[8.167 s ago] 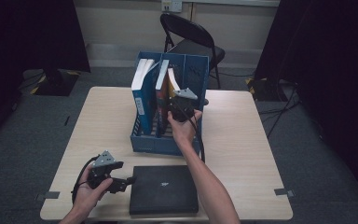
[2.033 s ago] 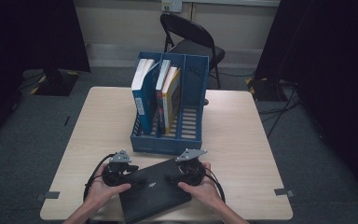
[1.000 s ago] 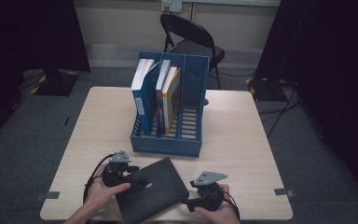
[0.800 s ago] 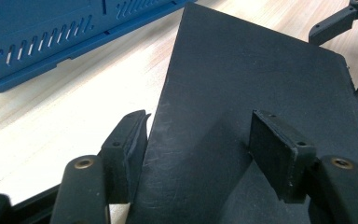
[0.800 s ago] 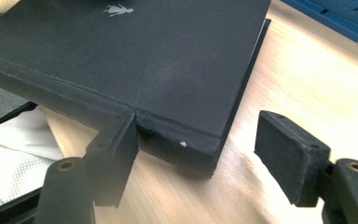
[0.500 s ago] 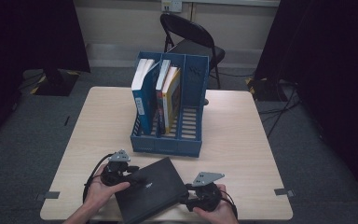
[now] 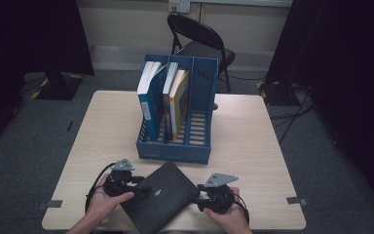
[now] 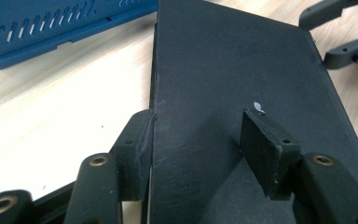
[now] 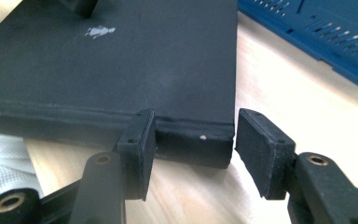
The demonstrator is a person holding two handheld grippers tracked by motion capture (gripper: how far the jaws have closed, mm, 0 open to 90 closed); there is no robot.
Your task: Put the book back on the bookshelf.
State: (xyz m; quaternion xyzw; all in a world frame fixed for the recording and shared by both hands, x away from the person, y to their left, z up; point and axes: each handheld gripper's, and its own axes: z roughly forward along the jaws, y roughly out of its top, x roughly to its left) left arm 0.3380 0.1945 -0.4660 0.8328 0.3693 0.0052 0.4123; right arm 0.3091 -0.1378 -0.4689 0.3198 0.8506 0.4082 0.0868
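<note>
The table (image 7: 253, 131) is a square slab with a pale wood-grain laminate top and rounded corners, standing on grey carpet. Behind it is a black folding chair (image 7: 199, 41) with a curved metal frame.

At the table's centre stands a blue plastic file rack (image 7: 200, 141), rectangular, with slotted floor panels and upright dividers forming compartments. Its left compartments hold upright books (image 7: 163, 100): one with a blue cover and others with white and yellow edges. The rightmost compartment shows only its slotted floor.

The black book (image 7: 158, 197) lies at the near edge of the table, in front of the rack and turned askew to the table's edges. Its cover is matte with a fine leather-like grain, carries a small silver emblem (image 9: 98, 31), and its spine corner is rounded.

The left gripper (image 8: 193, 147) is of black moulded plastic with flat rubber pads. Its jaws have just been closing; one pad presses the book's side edge and the other rests on the cover, so it grips the book.

The right gripper (image 9: 191, 149) straddles the book's near corner. Its jaws have just been closing. The left pad touches the spine; the right pad stands just clear, so the fingers remain open.
</note>
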